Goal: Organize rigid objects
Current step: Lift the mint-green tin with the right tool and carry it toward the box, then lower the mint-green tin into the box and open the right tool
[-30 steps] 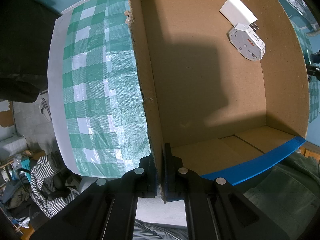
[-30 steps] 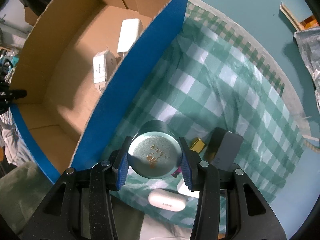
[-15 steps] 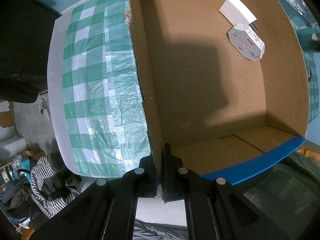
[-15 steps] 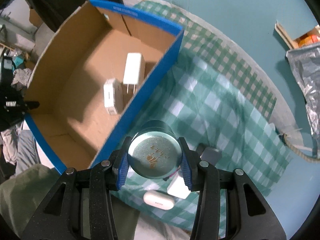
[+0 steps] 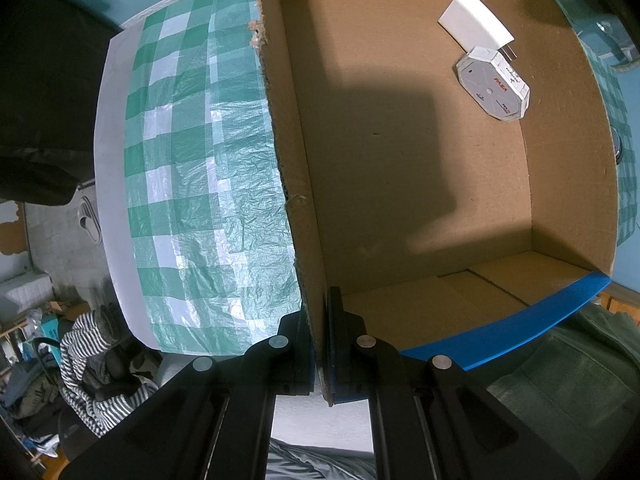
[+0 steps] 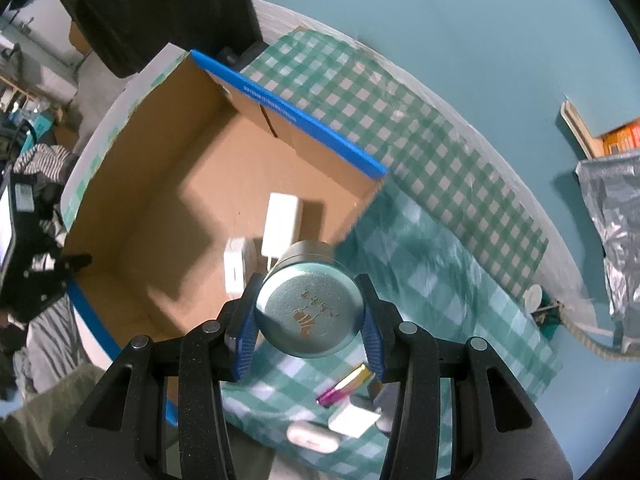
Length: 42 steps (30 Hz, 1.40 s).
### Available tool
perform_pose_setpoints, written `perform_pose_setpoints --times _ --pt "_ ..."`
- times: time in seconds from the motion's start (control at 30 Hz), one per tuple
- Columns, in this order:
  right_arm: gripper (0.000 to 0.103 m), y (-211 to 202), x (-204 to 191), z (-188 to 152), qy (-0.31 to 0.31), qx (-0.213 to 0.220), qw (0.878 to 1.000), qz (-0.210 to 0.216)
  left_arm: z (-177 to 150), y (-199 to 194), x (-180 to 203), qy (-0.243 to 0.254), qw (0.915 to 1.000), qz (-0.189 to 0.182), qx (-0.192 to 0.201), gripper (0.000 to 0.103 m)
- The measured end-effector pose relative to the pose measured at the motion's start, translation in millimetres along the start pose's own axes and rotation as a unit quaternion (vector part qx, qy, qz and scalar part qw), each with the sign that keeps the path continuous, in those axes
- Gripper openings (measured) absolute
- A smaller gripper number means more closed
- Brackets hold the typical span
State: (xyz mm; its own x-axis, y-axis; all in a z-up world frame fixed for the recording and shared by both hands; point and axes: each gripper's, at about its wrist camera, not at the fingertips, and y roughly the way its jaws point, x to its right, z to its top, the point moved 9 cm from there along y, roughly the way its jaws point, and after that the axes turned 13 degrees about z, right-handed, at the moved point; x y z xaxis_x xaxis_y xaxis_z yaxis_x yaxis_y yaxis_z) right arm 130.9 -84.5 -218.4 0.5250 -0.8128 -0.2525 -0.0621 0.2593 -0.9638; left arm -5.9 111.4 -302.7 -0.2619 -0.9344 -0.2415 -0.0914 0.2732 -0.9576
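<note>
Left gripper [image 5: 318,344] is clamped on the side wall of the cardboard box [image 5: 420,168], one finger outside the wall, one inside, pinching near the box's near corner by the blue-edged near wall. Right gripper [image 6: 308,320] has its blue pads [image 6: 245,332] closed on a round metal tin [image 6: 310,310], gripped across its sides with the engraved flat face toward the camera; tin is held in the air above the box's right wall, at the boundary between the box interior and the cloth. Box sits on a green-and-white checked tablecloth [image 5: 192,184] that covers the table; cloth runs along the box's left side in the left wrist view and along its right side in the right wrist view. Inside the box, both at the far right corner of the floor: a white plug adapter [image 5: 474,26] with prongs showing, and an octagonal white device [image 5: 494,88] with red lettering, the two touching or just about. Rest of the box floor is bare cardboard with a large shadow across it. On the cloth under the right gripper, near the table's near edge: a small gold-and-pink metallic stick [image 6: 344,386], a white cube-like block [image 6: 354,420], and a white oval case [image 6: 312,436], all close together, details blurred. A silver foil bag [image 6: 616,236] sits off the table's far right side against the teal surface.
</note>
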Motion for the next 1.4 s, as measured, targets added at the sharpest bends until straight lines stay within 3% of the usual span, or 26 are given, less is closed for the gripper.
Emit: perform_pose_setpoints --times 0.53,1.17,1.4 --pt "0.044 39.7 9.8 46.2 0.011 -0.013 1.0 -0.006 -1.7 5.2 -4.3 -0.003 1.0 -0.007 -0.003 0.005" --pt "0.044 68.9 22.1 53.2 0.022 -0.025 0.999 -0.033 -5.4 9.5 -8.8 -0.003 0.9999 -0.01 -0.007 0.005" --pt "0.05 64.8 21.6 55.7 0.023 -0.015 0.999 -0.03 -6.5 11.3 -7.6 -0.002 0.9999 -0.009 -0.009 0.005"
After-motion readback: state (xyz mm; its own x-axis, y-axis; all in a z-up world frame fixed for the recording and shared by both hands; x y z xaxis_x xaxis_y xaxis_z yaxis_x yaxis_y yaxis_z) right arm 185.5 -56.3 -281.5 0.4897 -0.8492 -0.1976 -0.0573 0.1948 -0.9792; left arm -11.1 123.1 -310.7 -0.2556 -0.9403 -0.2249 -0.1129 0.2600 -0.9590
